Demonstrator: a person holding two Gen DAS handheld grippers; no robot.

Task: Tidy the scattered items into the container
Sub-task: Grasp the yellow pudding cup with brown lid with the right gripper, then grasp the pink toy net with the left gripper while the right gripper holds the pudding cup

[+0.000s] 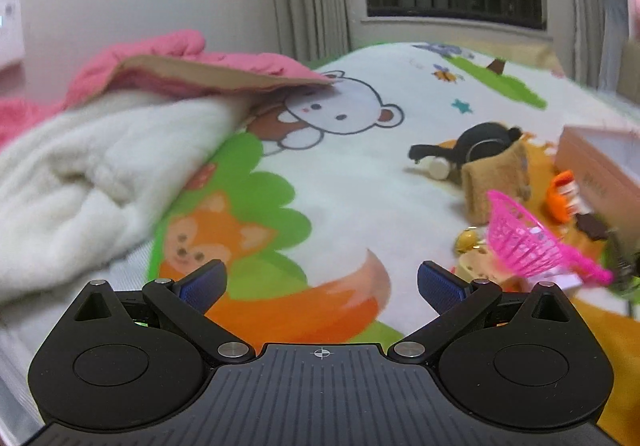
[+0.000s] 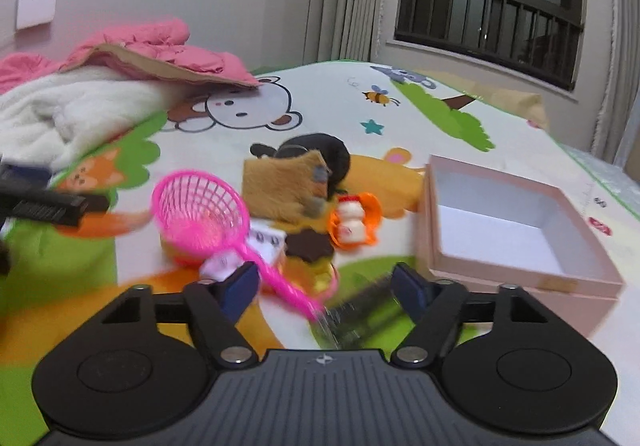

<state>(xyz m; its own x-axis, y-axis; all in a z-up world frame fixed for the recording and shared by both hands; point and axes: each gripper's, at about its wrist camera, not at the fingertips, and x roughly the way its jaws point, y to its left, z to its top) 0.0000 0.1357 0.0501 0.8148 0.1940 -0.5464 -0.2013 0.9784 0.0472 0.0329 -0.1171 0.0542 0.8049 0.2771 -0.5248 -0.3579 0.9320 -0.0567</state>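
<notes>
My left gripper (image 1: 322,286) is released: its two blue pads stand wide apart and only the cartoon blanket (image 1: 352,174) shows between them. My right gripper (image 2: 326,288) is also not clenched; its pads stand apart, and between them I see the end of the pink strainer's handle and a blurred dark, greenish object (image 2: 352,316). I cannot tell whether the pads touch either of them.

The container, a pink box (image 2: 516,230) with a white inside, stands open on the blanket at the right, just beside the right gripper. Nothing shows inside it. The scattered items lie in a group to its left: a pink strainer (image 2: 200,214) resting on some small toys, a small white box (image 2: 266,242) under its handle, a brown furry piece (image 2: 280,186), a black object (image 2: 320,150) behind it, an orange and white figure (image 2: 352,224) and a dark brown flat piece (image 2: 308,244).

Far left on the bed lie a white fleece (image 1: 80,182) and a pink jacket (image 1: 192,62). The left gripper appears blurred at the left edge of the right view.
</notes>
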